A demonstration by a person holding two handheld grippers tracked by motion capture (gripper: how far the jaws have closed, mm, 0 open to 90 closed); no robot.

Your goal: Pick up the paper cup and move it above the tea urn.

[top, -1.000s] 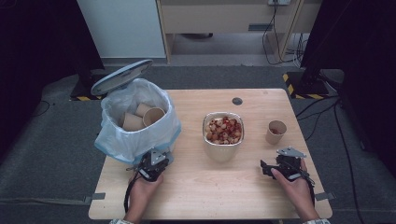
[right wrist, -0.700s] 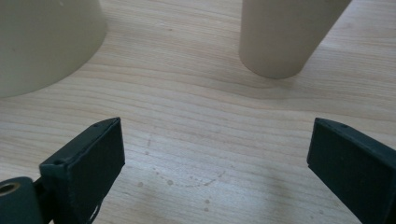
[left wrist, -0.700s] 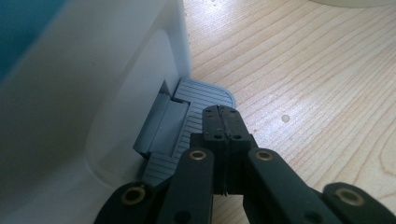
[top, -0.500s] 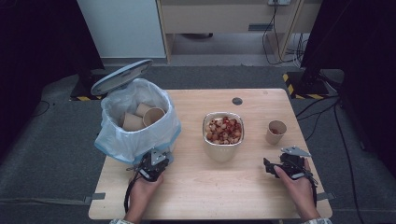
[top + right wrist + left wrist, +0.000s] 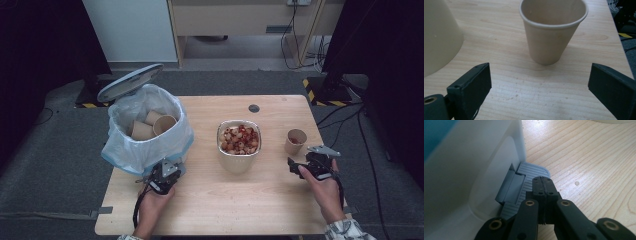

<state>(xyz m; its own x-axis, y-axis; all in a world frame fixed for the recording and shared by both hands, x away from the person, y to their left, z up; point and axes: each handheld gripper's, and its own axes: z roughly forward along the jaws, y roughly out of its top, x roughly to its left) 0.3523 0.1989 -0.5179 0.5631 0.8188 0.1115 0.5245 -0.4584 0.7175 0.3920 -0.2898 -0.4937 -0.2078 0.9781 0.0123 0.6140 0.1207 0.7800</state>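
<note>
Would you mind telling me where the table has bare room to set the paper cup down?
Bare wood runs along the near table edge between the left gripper and right gripper, and along the far edge behind the bowl. It is crowded around the bin on the left and between the bowl and paper cup.

Left claw [image 5: 543,185] closed, right claw [image 5: 539,82] spread wide

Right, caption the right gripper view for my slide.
Open right gripper facing an upright paper cup on the wooden table, cup still beyond its jaws.
</note>
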